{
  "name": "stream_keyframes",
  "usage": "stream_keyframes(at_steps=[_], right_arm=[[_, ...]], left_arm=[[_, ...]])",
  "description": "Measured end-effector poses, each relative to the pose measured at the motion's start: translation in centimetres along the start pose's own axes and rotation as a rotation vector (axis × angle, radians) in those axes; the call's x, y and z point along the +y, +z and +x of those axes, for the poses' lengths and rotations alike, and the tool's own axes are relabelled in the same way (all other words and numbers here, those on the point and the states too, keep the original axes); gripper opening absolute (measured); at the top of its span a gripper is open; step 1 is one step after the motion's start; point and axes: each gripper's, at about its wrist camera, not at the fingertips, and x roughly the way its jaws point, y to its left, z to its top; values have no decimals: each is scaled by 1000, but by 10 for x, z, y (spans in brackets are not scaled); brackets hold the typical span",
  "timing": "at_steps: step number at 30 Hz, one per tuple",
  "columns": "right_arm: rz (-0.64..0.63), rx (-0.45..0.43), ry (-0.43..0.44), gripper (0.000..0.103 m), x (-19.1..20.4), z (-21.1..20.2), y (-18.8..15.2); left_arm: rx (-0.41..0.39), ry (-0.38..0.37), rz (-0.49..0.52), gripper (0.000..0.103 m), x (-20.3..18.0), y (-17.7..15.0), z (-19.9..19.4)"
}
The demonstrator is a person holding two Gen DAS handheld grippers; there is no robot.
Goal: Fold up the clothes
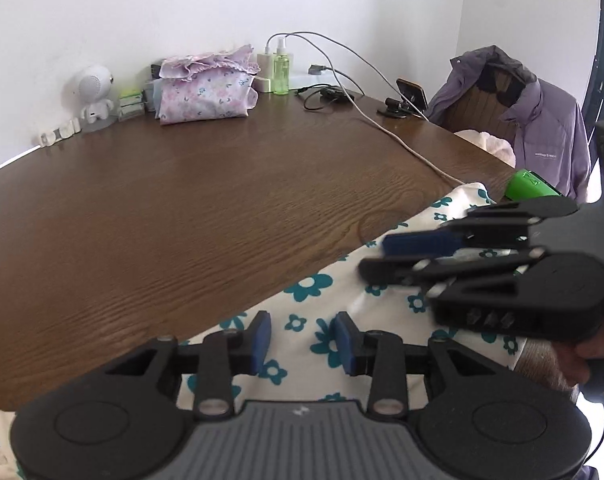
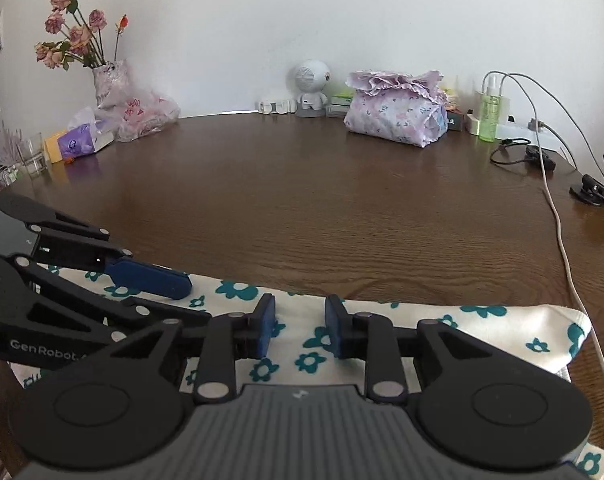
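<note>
Your white garment with teal flowers [image 2: 314, 340] lies flat along the near edge of the brown wooden table [image 2: 322, 208], its far edge folded into a straight line and one end reaching towards the white cable [image 2: 562, 240] on the right. You hold the left gripper [image 1: 302, 338] low over the cloth with its blue pads [image 1: 262, 336] standing apart; flowered fabric shows in the gap, but nothing is pinched and the pads press on nothing. Your right gripper [image 2: 300, 330] hangs just beside it over the same garment, jaws likewise parted a little, with only flat cloth showing between them. In the left wrist view the right gripper crosses in from the right side, close above the fabric. At the back of the table, against the wall, sits a folded lilac floral bundle [image 2: 398, 116], well apart from the garment you are working on.
</note>
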Motion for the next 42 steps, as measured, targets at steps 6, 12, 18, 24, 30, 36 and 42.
stream_keyframes(at_steps=[6, 12, 18, 24, 30, 36, 42], right_arm=[[210, 20, 41, 26, -54, -77, -20], [302, 66, -52, 32, -58, -110, -48], [370, 74, -86, 40, -63, -101, -57], [243, 101, -121, 36, -62, -68, -38], [169, 134, -116, 30, -78, -36, -14], [272, 109, -83, 48, -90, -50, -12], [386, 100, -91, 59, -82, -57, -22]], left_arm=[[-42, -27, 15, 38, -21, -1, -20], [-76, -132, 111, 42, -72, 7, -28], [15, -95, 271, 37, -112, 12, 6], [40, -53, 231, 37, -104, 13, 19], [20, -1, 126, 37, -70, 26, -5], [13, 191, 162, 51, 6, 18, -51], [99, -13, 352, 60, 6, 74, -16]])
